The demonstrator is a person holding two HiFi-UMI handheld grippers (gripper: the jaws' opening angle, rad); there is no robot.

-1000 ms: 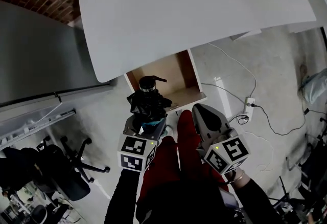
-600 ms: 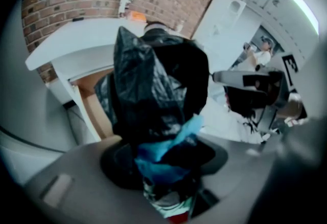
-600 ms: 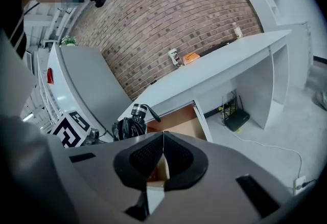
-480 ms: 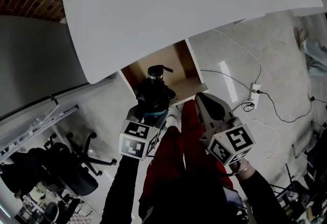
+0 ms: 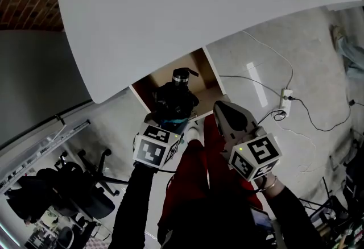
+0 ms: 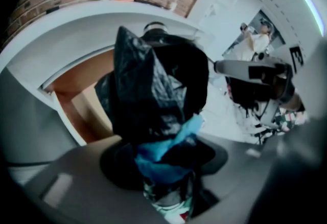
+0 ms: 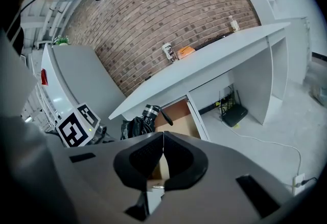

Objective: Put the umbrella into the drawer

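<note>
Seen from the head camera, which looks steeply down, a person in red trousers and black sleeves holds a gripper in each hand in front of a white desk. The left gripper tilts sharply downward, its marker cube toward the camera. Its jaws are clamped on a folded black umbrella, whose handle end points away from the person. The umbrella hangs above the front edge of the open wooden drawer, which juts from under the desk; it is not yet inside. Just beside it, the right gripper angles more gently downward toward the drawer's front corner. An office chair stands on the floor at lower left, and a power strip lies on the floor at right.

Next, the left gripper view: crumpled black umbrella fabric fills the middle, with a blue piece low down, pinched between the jaws of the left gripper. Behind it lies the drawer's brown interior under the curved desk edge. The right gripper shows at the right.

Finally, the right gripper view: the right gripper's jaws are pressed together with nothing between them. Beyond them the umbrella sits at the drawer mouth, with the left gripper's cube at left and a brick wall behind the desk.
</note>
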